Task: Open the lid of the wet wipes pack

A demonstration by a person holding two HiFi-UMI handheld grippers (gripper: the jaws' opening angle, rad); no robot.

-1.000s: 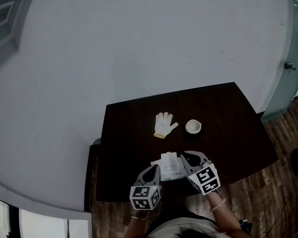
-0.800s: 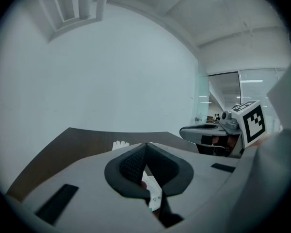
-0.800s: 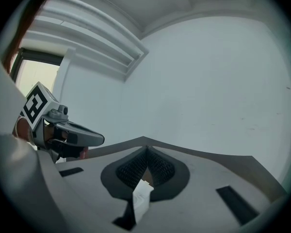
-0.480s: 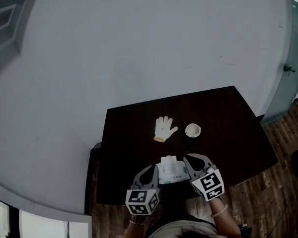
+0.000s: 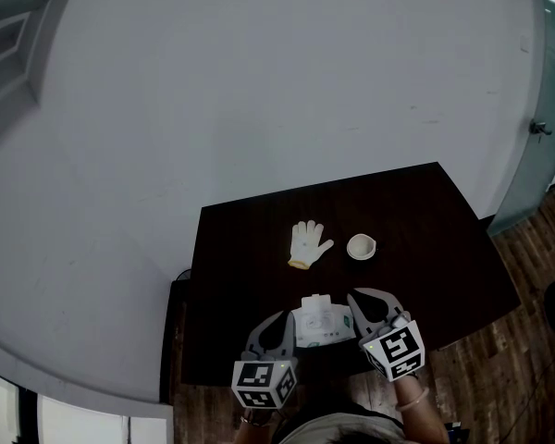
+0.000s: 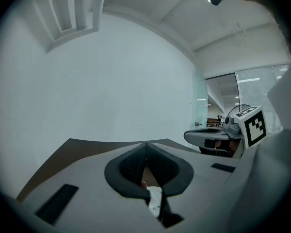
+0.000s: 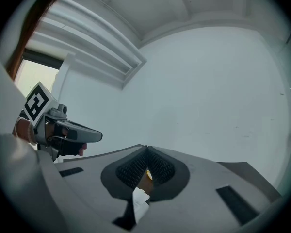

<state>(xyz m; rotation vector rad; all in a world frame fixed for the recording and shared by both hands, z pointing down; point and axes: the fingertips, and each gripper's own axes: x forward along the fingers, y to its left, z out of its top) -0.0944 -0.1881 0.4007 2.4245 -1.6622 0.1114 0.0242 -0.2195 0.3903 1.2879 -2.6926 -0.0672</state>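
Gripping wipes pack (image 5: 320,326) over table's (image 5: 250,248) near edge. Left gripper (image 5: 289,319) clamps its left end, right gripper (image 5: 354,306) its right end.

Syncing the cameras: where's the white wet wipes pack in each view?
Head view: white soft wet wipes pack, low centre, by the dark brown table's near edge.
Left gripper view: only a white corner, bottom centre, pinched between the jaws.
Right gripper view: same, white edge bottom centre.
Shared landmark: that table.
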